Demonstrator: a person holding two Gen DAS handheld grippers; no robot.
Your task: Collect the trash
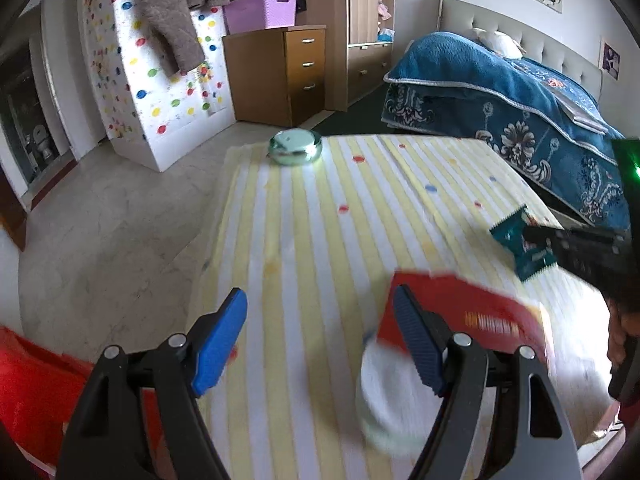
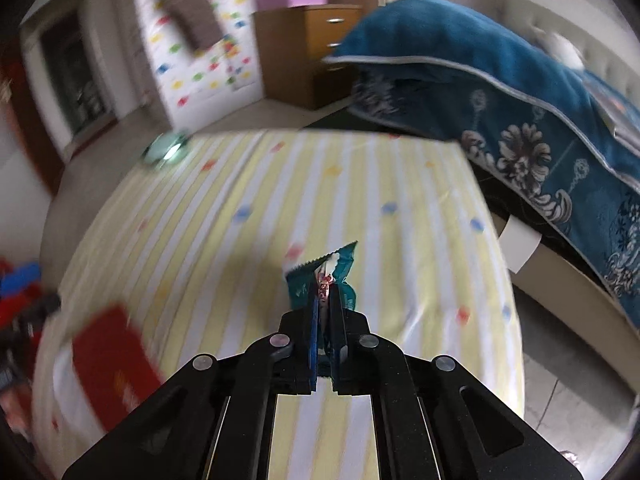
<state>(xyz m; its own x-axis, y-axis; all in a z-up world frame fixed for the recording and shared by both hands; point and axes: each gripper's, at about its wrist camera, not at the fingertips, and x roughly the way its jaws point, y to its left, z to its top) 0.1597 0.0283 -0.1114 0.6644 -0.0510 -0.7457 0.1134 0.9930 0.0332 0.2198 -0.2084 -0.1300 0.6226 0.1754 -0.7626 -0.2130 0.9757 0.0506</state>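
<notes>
The biggest thing in either view was the table point(image 1: 320, 216), covered in a yellow-and-white striped cloth with coloured dots. A blue-covered bed point(image 1: 520, 92) ran just past its right edge and a wooden drawer unit point(image 1: 280, 72) stood well beyond the far edge.

On the cloth, near the close edge and toward the right, lay a red packet point(image 1: 480, 320), with something white and round point(image 1: 384, 384) beside or under it. That part was too blurred to say what it was or how the two sat together. At the far-left corner was a shiny round tin point(image 1: 294, 146). No idea if that counted as trash.

Down by the near-left corner, off the table, was something red and floppy point(image 1: 32, 392). My guess was a bag for the rubbish, but only a slice of it showed.

The right gripper point(image 2: 325, 292) had its fingers squeezed together on a small teal wrapper point(image 2: 334, 268), torn open at the top, held up above the cloth toward the right edge. So that piece looked picked up but not yet binned.

The left gripper point(image 1: 320, 344) had its blue pads wide apart with nothing between them, hovering over the near edge with the red packet just behind its right finger.

Step in hand, as I read it: carrying the wrapper to wherever the trash goes. The next move would call for swinging it to the red thing on the left and letting go, then lining the open left gripper up on the red packet.
</notes>
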